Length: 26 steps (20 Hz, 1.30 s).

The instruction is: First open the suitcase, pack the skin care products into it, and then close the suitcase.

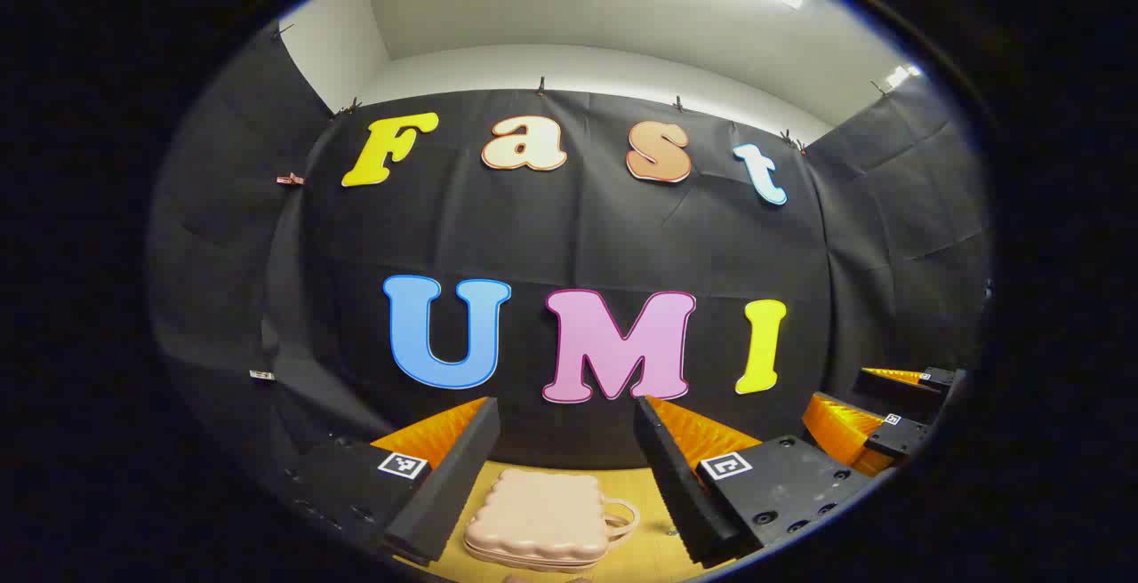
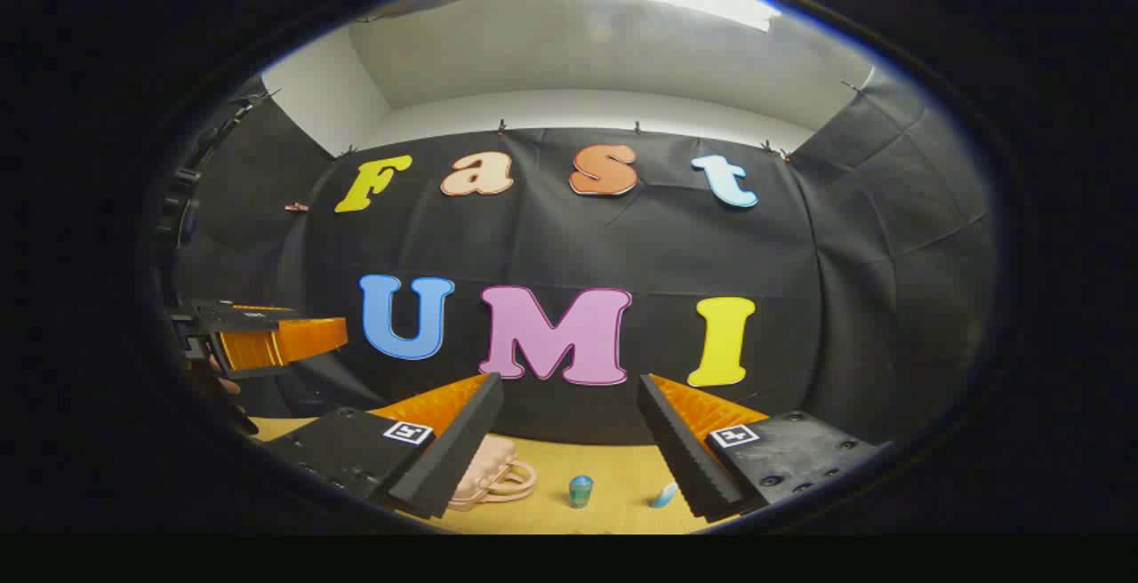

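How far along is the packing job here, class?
Nothing looks done: the suitcase lies shut on the table. Nothing is in hand; the left claw and the right claw hover open above it. Left: opening the suitcase, packing the small bottle and the tube, closing it.

I look into a recording booth, not a home: black cloth [image 1: 569,236] clipped up at 12 o'clock, white wall [image 1: 587,67] above it, wooden table [image 2: 613,476] at 6 o'clock.

Suitcase [image 2: 484,472] half hidden behind right tool finger [image 2: 449,459]; blue tube [image 2: 663,496] partly behind other finger.
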Tool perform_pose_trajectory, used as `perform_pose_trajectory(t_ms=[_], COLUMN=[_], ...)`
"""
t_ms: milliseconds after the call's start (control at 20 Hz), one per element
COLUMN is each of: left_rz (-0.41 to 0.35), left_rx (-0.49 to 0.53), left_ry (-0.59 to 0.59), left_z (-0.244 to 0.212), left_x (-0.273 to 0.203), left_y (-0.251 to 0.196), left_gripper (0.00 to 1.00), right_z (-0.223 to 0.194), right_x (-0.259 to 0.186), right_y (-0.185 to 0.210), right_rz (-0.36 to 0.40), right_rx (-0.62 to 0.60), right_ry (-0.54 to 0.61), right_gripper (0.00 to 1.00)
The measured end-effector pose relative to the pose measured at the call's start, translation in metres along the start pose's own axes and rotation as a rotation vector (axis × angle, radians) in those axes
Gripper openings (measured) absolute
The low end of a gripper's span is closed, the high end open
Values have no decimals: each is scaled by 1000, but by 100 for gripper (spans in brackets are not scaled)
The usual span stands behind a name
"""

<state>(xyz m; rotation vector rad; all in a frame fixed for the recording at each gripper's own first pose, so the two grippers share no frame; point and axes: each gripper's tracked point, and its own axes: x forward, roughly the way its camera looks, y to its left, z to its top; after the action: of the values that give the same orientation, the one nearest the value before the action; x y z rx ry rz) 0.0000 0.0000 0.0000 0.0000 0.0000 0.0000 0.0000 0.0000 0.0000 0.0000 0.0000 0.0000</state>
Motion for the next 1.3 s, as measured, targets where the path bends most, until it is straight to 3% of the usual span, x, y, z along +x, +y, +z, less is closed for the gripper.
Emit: perform_pose_trajectory(t_ms=[250,600,900,1300], left_rz=[-26,34,38,-56], left_rx=[-36,-40,-37,-49], left_ry=[-18,-52,-28,30], left_z=[6,14,6,-25], left_x=[0,-9,-6,33], left_y=[-4,6,5,-30], left_gripper=[95,96,95,95], right_z=[-9,-12,-13,-13], right_x=[5,7,9,15], right_y=[11,19,19,-24], right_rz=[37,69,74,-30], right_rx=[16,9,20,-19], right_ry=[32,34,36,33], right_gripper=[96,96,96,95])
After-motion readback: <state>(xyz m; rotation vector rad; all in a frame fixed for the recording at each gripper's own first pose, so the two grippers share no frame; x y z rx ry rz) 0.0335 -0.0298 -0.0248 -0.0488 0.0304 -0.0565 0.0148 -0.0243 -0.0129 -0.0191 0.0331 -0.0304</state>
